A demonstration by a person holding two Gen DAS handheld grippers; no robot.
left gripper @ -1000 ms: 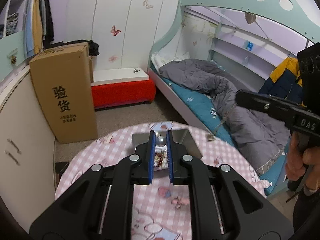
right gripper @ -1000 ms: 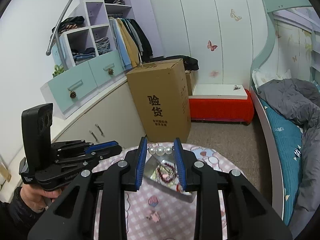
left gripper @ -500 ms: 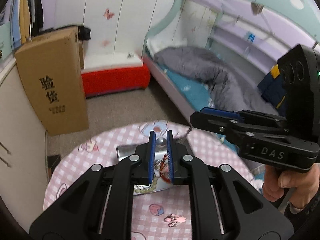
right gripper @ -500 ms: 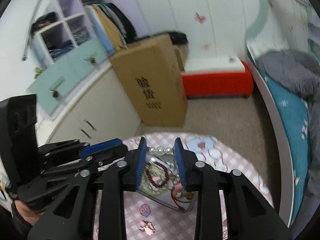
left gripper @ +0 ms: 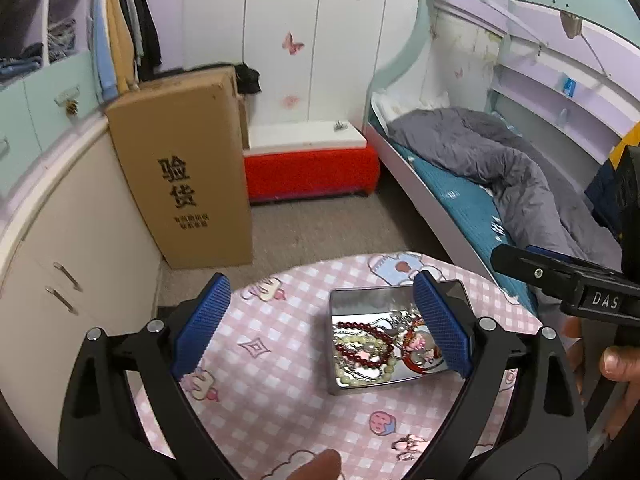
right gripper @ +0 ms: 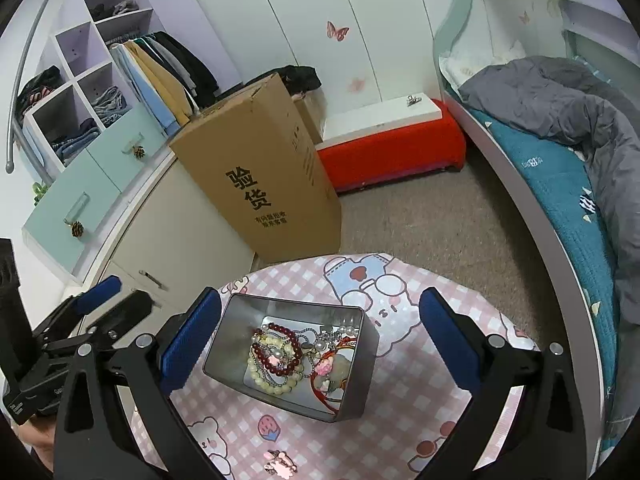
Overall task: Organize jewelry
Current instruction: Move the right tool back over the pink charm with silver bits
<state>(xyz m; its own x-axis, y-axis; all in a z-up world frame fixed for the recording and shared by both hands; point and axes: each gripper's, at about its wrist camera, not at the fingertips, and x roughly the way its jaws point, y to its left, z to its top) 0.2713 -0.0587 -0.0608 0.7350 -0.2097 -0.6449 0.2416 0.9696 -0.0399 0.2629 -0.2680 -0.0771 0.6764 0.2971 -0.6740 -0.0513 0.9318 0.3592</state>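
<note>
A silver metal tin (left gripper: 335, 360) (right gripper: 362, 376) sits on the round pink checked table (left gripper: 272, 368) (right gripper: 404, 400). It holds a tangle of jewelry (left gripper: 376, 350) (right gripper: 288, 354): dark red bead bracelets, pale pearl strands, silver chains and a pink charm. My left gripper (left gripper: 320, 320) is open and empty, above the table beside the tin. My right gripper (right gripper: 320, 334) is open and empty, above the tin. The right gripper's body shows in the left wrist view (left gripper: 568, 284); the left gripper shows in the right wrist view (right gripper: 80, 320).
A small pink hair clip (left gripper: 406, 446) (right gripper: 280, 460) lies on the table near the front. Beyond the table stand a tall cardboard box (left gripper: 188, 168) (right gripper: 264, 172), a red bench (left gripper: 312, 172), a bed with a grey duvet (left gripper: 500, 168) and cupboards (left gripper: 60, 240) at left.
Both grippers have opened; the pearl strand they held between them now lies in the tin. Both views have tipped down toward the table.
</note>
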